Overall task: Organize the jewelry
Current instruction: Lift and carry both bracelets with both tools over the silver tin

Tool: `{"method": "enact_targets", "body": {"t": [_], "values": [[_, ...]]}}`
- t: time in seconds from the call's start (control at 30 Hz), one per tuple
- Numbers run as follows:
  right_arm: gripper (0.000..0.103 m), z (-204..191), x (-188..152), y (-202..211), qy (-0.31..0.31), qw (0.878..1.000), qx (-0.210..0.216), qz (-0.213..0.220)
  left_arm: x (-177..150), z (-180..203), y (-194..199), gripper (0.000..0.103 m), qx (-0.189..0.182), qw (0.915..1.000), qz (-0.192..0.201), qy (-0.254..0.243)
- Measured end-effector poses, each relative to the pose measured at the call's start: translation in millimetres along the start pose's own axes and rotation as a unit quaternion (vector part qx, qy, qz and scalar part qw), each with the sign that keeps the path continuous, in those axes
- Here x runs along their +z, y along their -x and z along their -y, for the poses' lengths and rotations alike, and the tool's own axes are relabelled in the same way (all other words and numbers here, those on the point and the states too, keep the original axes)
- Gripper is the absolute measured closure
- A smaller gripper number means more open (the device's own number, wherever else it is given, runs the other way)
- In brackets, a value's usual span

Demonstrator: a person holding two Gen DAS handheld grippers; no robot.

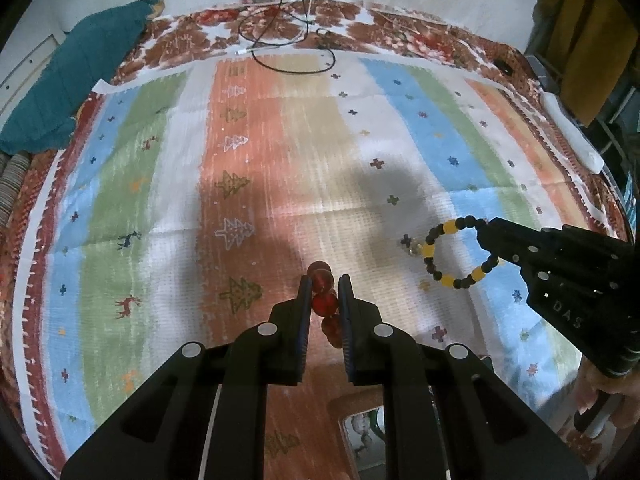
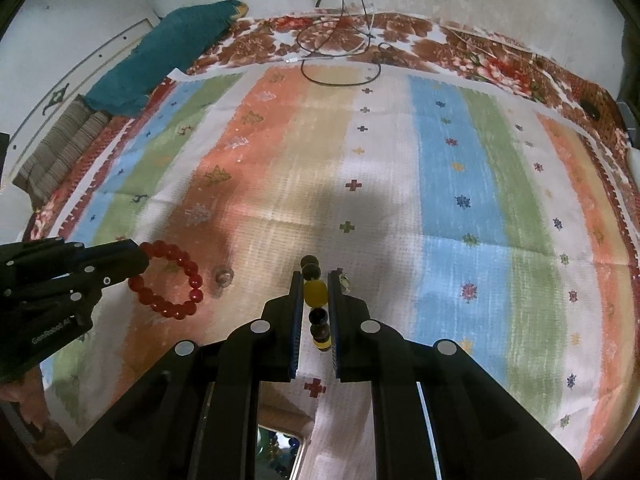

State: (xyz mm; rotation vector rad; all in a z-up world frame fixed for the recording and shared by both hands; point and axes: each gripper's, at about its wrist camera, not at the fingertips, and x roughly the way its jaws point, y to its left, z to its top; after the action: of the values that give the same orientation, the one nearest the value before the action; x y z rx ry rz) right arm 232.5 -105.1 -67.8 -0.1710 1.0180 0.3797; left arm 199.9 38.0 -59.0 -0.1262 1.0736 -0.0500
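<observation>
The left gripper [image 1: 324, 280] clamps a red bracelet [image 1: 322, 280], the right gripper [image 2: 314, 276] a black-and-yellow bracelet [image 2: 315, 294], both held above the striped cloth [image 1: 256, 168], neither yet stored.

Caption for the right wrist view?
Right gripper clamps a black-and-yellow beaded bracelet; left gripper holds a red beaded bracelet.

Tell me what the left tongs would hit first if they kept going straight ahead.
Probably just the striped cloth. The left tongs, shut on the red bracelet, point down at its bare orange stripe; depth is unclear.
</observation>
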Motion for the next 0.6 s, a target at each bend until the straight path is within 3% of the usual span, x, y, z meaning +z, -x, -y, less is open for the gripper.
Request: {"method": "enact_targets", "body": {"t": [0.6], "values": [[0.090, -13.2, -12.7, 37.2, 0.010, 0.999, 0.011, 0.035, -14.0, 15.2, 37.7, 0.090, -0.028, 0.9990, 0.035, -0.007]]}}
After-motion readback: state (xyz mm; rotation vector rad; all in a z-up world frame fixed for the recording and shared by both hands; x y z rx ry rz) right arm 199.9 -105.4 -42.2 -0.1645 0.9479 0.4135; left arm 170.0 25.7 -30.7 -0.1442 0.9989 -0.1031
